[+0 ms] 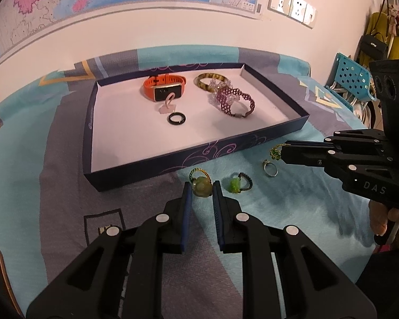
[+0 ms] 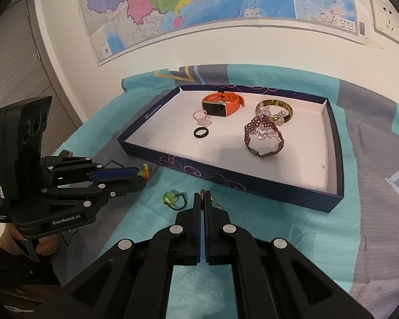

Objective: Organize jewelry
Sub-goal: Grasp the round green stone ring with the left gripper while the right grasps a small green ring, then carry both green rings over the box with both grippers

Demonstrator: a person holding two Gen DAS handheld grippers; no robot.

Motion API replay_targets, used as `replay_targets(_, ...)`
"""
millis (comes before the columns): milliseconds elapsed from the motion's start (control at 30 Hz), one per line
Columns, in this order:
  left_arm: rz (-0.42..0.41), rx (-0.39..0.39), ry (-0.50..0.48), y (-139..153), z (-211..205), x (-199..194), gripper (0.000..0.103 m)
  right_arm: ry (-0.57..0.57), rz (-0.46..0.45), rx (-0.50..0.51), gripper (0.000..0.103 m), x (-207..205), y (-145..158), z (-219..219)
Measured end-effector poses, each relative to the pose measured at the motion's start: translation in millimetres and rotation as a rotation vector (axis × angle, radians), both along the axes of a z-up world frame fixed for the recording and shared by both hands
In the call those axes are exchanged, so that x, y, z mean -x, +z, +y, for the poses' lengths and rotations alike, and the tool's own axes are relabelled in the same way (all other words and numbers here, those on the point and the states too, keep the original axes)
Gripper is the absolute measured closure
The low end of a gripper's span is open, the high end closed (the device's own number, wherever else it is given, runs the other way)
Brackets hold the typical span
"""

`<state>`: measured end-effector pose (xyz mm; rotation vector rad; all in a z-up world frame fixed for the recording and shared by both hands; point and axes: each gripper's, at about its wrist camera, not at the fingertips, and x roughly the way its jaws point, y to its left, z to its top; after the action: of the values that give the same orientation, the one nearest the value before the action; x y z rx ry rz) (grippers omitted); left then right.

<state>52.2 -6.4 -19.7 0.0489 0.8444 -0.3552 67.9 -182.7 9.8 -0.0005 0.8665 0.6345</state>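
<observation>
A dark blue tray [image 1: 226, 148] [image 2: 252, 183] holds an orange watch [image 1: 163, 86] [image 2: 222, 103], a black ring [image 1: 177, 119] [image 2: 200, 132], a pink ring, a brown bangle [image 1: 210, 79] and purple beaded bracelets [image 1: 234, 99] [image 2: 263, 138]. On the cloth in front lie a pale green stone ring [image 1: 200, 183], a bright green ring [image 1: 239, 183] [image 2: 173, 199] and a silver ring [image 1: 270, 168]. My left gripper [image 1: 202, 188] [image 2: 141, 171] has its jaws around the pale green stone ring, touching it. My right gripper [image 2: 202, 199] [image 1: 282, 151] is shut on a gold-and-green beaded ring [image 1: 275, 152].
The table is covered by a teal and grey cloth [image 1: 53, 159]. A map hangs on the wall behind. A blue perforated basket [image 1: 351, 79] and hanging bags stand at the right beyond the table edge.
</observation>
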Motion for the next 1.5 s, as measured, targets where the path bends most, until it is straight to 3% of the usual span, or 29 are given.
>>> replay_targets(1500, -0.097, 0.011, 0.0, 33, -3, -11, 0.087, -0.045, -0.055, -0.032, 0.102, -26, 24, -10)
